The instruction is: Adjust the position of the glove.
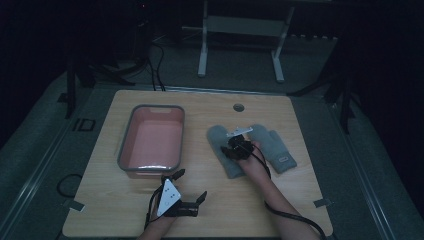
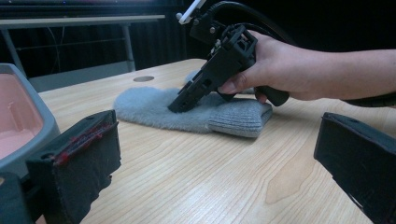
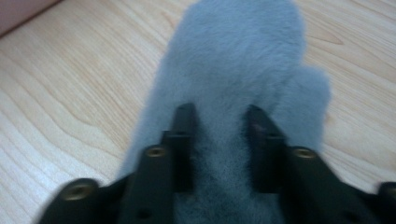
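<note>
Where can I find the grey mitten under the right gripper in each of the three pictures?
High view: the left mitten lies right of centre, beside the pink tub.
Left gripper view: it lies upper centre on the table, cuff to the right.
Right gripper view: it runs up the middle, with fur bunched between the jaws.
Shared landmark: the right gripper, whose jaws press into this mitten.

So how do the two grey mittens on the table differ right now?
The left mitten has the right hand-held gripper pressed down into its fleece, jaws pinching a fold; the right mitten lies untouched. The right mitten shows a small label near its cuff; no label shows on the left mitten. Both are grey and lie flat on the wooden table, cuffs toward the person.
</note>
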A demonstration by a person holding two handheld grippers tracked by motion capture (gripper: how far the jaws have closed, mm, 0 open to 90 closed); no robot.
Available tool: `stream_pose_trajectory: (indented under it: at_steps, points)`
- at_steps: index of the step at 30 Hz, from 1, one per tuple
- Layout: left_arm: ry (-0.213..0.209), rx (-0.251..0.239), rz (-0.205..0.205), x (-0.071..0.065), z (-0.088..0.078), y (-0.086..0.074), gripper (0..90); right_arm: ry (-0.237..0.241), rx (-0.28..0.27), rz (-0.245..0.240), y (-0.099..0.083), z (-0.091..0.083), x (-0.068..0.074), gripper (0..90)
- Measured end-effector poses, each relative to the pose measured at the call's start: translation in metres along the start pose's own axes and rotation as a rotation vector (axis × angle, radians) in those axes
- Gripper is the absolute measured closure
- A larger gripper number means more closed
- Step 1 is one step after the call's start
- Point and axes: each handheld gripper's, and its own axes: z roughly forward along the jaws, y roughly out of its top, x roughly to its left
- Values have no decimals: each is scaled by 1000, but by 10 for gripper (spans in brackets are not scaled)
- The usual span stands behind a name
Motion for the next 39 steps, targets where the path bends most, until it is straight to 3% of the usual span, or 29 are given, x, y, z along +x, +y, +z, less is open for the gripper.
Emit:
stream_pose_trajectory:
  at_steps: [1, 2, 5, 6, 10, 16, 19, 25, 28, 32, 39]
  points:
    - [0, -1, -2, 0, 0, 0, 7, -10, -13, 48, -1, -2, 1, 773]
    - [1, 0, -2, 0, 0, 0, 7, -17, -16, 66, -1, -3, 2, 792]
    - [1, 1, -1, 0, 0, 0, 7, -35, -23, 99, -1, -7, 5, 816]
    - [1, 1, 0, 0, 0, 0, 7, -56, -42, 148, 0, -12, 7, 825]
    - [1, 1, 0, 0, 0, 0, 7, -103, -74, 222, 3, -27, 10, 826]
    - [2, 1, 2, 0, 0, 0, 7, -165, -96, 301, 10, -51, 17, 828]
    - [2, 1, 3, 0, 0, 0, 7, -189, -99, 334, 10, -54, 18, 828]
    - [2, -1, 3, 0, 0, 0, 7, -193, -67, 356, 3, -39, 17, 828]
    - [1, -1, 2, 0, 0, 0, 7, -190, -30, 371, -2, -21, 15, 824]
    - [-2, 0, 1, 0, 0, 0, 7, -197, -35, 408, 0, -14, 12, 817]
    - [-6, 2, 1, 0, 0, 0, 7, -196, -30, 384, 6, -3, 17, 761]
